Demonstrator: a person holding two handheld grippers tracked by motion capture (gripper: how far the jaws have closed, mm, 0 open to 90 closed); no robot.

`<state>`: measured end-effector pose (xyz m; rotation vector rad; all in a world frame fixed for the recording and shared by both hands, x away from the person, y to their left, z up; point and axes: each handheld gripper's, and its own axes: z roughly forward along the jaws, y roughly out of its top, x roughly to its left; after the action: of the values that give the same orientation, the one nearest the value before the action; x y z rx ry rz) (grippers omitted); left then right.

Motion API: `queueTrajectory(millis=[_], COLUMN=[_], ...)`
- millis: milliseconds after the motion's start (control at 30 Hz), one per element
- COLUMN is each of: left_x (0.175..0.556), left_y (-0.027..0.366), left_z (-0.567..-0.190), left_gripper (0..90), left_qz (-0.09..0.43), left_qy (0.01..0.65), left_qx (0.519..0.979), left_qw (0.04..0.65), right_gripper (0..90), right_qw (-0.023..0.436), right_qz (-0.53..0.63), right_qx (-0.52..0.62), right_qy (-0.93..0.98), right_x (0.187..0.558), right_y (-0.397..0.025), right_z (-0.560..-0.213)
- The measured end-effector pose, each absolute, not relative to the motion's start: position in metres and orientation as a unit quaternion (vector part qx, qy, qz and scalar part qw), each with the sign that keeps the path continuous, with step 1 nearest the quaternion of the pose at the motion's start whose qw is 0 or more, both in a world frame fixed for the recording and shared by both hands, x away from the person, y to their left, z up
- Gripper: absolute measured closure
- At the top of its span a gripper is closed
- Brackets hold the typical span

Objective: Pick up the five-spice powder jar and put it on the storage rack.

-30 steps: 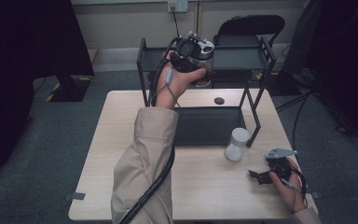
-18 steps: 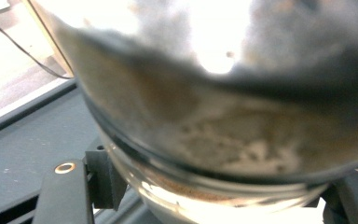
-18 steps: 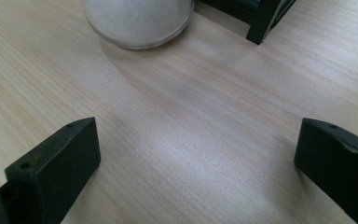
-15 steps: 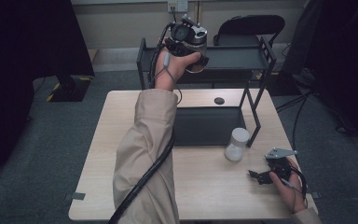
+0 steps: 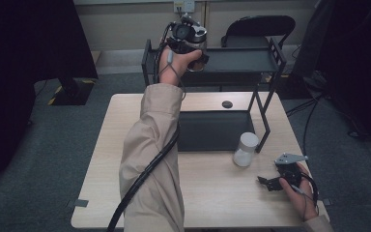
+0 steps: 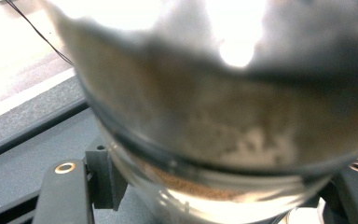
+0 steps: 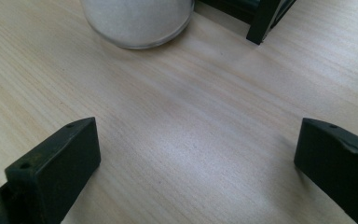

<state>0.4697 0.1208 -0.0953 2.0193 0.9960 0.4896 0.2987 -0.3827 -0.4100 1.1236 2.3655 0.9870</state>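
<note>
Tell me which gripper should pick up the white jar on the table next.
Right. The right gripper rests open on the table close to the white jar, jaws spread toward it. The left gripper is raised at the shelf rack, clamped on a glass jar of brown powder.

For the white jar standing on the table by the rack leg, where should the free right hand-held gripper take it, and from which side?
Probably around the round side wall of the white jar, at about mid-height. It stands upright, with the rack leg close behind it. The right hand-held gripper lies open on the table in front of the jar, so a level approach from the person's side looks best.
</note>
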Motion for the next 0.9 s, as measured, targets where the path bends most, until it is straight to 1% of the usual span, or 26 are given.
queueTrajectory(millis=[200,533,900], left_x=[0.473,0.473,0.47], left_y=[0.118,0.12,0.12], left_z=[-0.097,-0.105,-0.106], left_gripper=[29.9,29.9,29.4], left_qz=[0.196,0.197,0.196], left_qy=[0.4,0.403,0.413], left_qx=[0.802,0.794,0.788], left_qw=[0.398,0.411,0.412], right_gripper=[0.0,0.0,0.0], right_qw=[0.171,0.171,0.171], right_qz=[0.348,0.348,0.348], right_qx=[0.396,0.396,0.396], right_qy=[0.833,0.833,0.833], right_x=[0.299,0.299,0.299], right_y=[-0.383,-0.383,-0.383], right_z=[-0.41,-0.41,-0.41])
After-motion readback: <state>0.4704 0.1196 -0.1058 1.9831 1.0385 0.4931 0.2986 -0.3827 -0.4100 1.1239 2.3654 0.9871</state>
